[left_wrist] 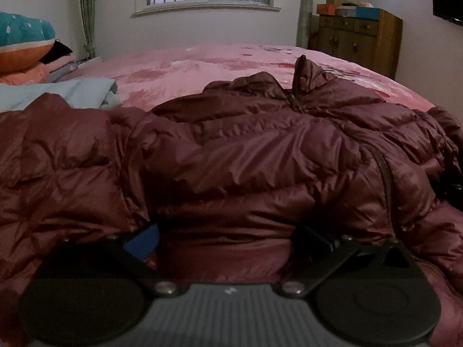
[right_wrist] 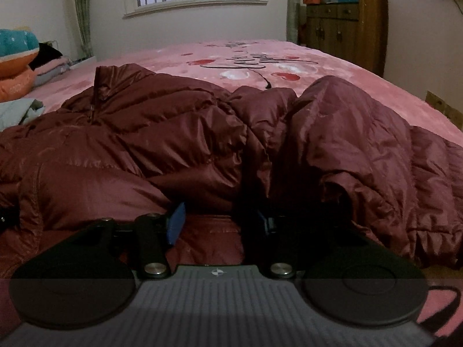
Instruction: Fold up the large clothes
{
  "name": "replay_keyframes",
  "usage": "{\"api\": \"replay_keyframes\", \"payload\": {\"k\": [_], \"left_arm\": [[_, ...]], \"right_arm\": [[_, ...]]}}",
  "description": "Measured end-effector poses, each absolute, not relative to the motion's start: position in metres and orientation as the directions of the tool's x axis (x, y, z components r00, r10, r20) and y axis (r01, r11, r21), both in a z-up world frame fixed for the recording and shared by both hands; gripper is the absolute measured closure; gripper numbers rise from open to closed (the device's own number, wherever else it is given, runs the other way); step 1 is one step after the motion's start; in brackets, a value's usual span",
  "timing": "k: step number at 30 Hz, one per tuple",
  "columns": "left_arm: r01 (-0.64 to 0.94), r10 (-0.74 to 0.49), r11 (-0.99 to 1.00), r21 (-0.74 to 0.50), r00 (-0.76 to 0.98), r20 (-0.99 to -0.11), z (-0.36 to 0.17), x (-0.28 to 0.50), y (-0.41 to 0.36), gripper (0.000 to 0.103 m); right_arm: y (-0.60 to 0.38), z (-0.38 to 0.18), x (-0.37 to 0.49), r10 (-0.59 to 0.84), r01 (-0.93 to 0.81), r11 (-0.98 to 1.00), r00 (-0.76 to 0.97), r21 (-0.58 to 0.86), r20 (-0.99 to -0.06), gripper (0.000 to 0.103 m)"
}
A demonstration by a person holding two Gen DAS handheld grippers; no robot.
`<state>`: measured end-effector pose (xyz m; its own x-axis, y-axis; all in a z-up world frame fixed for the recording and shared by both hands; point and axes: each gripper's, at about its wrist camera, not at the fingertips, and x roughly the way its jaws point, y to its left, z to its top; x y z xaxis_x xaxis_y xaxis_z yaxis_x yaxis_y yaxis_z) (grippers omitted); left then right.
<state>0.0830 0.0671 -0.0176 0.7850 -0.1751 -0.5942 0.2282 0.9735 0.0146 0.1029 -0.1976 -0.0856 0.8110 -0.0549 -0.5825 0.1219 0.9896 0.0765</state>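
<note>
A dark red puffer jacket (left_wrist: 231,159) (right_wrist: 173,144) lies crumpled across the pink bedspread (left_wrist: 202,66) (right_wrist: 347,66), its collar (left_wrist: 303,72) (right_wrist: 104,84) standing up at the far side. My left gripper (left_wrist: 230,240) is low at the jacket's near edge, jaws spread wide, with a bulge of fabric between the blue pads (left_wrist: 144,240) but not pinched. My right gripper (right_wrist: 220,222) sits at the same near edge further right. Its jaws are about half apart, a flat fold lies between them, and the inner face of the left blue pad (right_wrist: 176,222) shows bare.
A pale grey-blue garment (left_wrist: 58,92) (right_wrist: 17,110) lies left of the jacket. Teal and orange cushions (left_wrist: 23,37) are piled at the bed's left. A wooden cabinet (left_wrist: 356,37) (right_wrist: 344,29) stands at the back right, and a cardboard box (right_wrist: 442,107) sits beside the bed's right edge.
</note>
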Motion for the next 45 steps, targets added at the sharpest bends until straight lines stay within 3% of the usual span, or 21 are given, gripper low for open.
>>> {"api": "replay_keyframes", "payload": {"k": [4, 6, 8, 15, 19, 28, 32, 36, 45], "left_arm": [[0.236, -0.180, 0.972, 0.018, 0.786, -0.592, -0.011, 0.074, 0.070, 0.008], [0.249, -0.187, 0.968, 0.025, 0.788, -0.587, -0.006, 0.063, 0.072, 0.011], [0.256, -0.198, 0.967, 0.021, 0.797, -0.571, 0.003, 0.047, 0.074, 0.011], [0.252, -0.245, 0.966, -0.061, 0.807, -0.538, 0.025, -0.017, 0.092, 0.011], [0.263, -0.267, 0.961, -0.085, 0.799, -0.539, 0.025, -0.041, 0.097, 0.011], [0.371, -0.394, 0.917, -0.149, 0.773, -0.497, 0.027, -0.042, 0.092, 0.011], [0.413, -0.416, 0.902, -0.124, 0.759, -0.500, 0.024, -0.043, 0.087, 0.011], [0.439, -0.437, 0.890, -0.125, 0.741, -0.511, 0.018, -0.042, 0.086, 0.011], [0.450, -0.455, 0.880, -0.153, 0.704, -0.545, 0.005, -0.035, 0.084, 0.011]], "right_arm": [[-0.197, -0.076, 0.083, -0.034, 0.105, 0.990, 0.813, 0.089, -0.581, 0.030], [-0.198, -0.072, 0.081, -0.016, 0.091, 0.991, 0.814, 0.100, -0.581, 0.010], [-0.197, -0.069, 0.073, 0.002, 0.076, 0.991, 0.814, 0.111, -0.580, 0.002], [-0.201, -0.043, 0.031, 0.010, 0.108, 0.980, 0.814, 0.169, -0.580, 0.000], [-0.210, -0.016, -0.019, -0.042, 0.160, 0.971, 0.848, 0.180, -0.528, 0.000], [-0.299, -0.003, -0.141, -0.257, 0.505, 0.709, 0.835, 0.493, -0.486, 0.000], [-0.340, -0.026, -0.187, -0.263, 0.517, 0.441, 0.856, 0.734, -0.445, 0.000], [-0.358, -0.048, -0.212, -0.296, 0.466, 0.274, 0.873, 0.841, -0.387, 0.008], [-0.377, -0.052, -0.198, -0.410, 0.424, 0.229, 0.858, 0.876, -0.308, 0.009]]}}
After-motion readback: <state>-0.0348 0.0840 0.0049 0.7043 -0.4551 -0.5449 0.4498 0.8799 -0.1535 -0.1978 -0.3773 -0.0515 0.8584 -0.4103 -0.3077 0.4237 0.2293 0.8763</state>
